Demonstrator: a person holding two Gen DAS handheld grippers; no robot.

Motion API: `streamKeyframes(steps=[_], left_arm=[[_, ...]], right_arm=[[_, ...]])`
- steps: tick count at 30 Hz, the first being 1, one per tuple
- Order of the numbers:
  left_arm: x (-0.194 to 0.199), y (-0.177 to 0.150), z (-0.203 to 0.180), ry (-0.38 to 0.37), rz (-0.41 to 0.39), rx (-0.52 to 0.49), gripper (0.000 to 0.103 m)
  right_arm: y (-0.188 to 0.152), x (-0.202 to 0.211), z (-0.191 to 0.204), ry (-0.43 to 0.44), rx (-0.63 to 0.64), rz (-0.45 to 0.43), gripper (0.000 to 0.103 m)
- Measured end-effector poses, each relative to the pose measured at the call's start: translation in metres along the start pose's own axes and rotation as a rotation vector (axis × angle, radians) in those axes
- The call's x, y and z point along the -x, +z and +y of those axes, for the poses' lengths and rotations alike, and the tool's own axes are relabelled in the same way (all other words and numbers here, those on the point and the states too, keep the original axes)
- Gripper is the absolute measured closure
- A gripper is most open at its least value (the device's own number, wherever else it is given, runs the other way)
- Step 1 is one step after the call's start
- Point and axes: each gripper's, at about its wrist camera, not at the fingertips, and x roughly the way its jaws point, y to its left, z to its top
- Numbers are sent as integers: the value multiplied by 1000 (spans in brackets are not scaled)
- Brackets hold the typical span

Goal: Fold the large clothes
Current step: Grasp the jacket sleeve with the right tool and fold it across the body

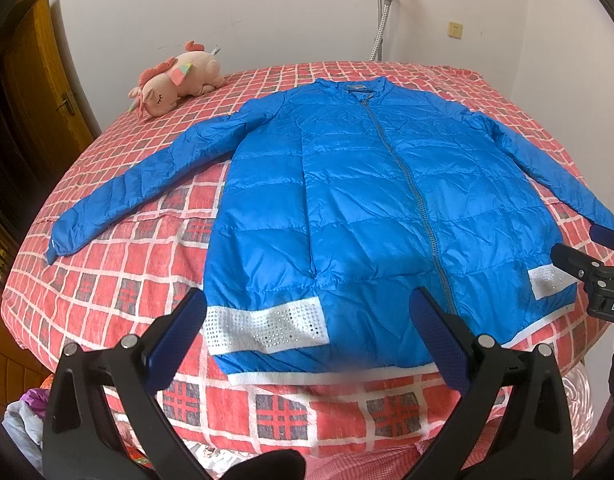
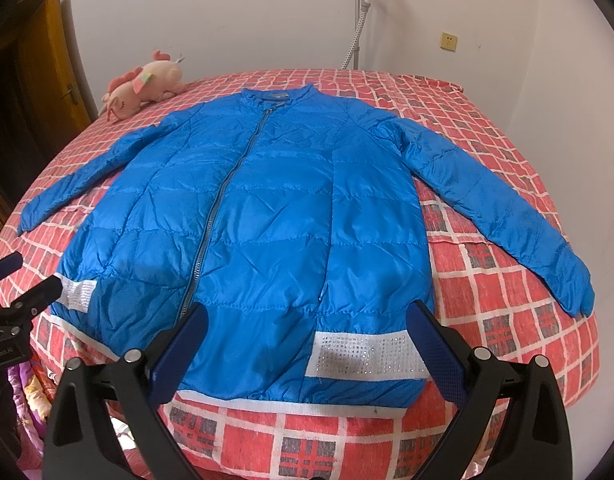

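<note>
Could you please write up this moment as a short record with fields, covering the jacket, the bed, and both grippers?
garment: blue jacket, spread flat, front up, zipped, both sleeves out to the sides
surface: bed with a red checked cover
other item: plush toy near the far corner, apart from the jacket
left gripper: jaws open, holding nothing, near the hem
right gripper: jaws open, holding nothing, near the hem
folding: not yet begun

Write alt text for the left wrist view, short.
A blue jacket lies flat and zipped on a red checked bed, sleeves spread, hem nearest the camera. The open left gripper hovers over the hem; the right gripper shows at the right edge. A pink plush lies at the far left corner.
</note>
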Motion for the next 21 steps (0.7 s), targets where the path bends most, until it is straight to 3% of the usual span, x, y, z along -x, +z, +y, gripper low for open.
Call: streamKeyframes(steps=[8,12,16,21], left_arm=[[-9,5,1,3,2,-10,3],[-23,13,-3,-71,16,-37,3],[-49,30,-5,-142,70,-39,3],[-84,62,-12,-145,115,-37,3]], right_arm=[[4,-7,-6,6,-11,0,4],[8,-18,-30,-1,-37,3,4],[14,-38,-100,-15,-203,58,4],[-1,-48,-231,-98,-548,138,4]])
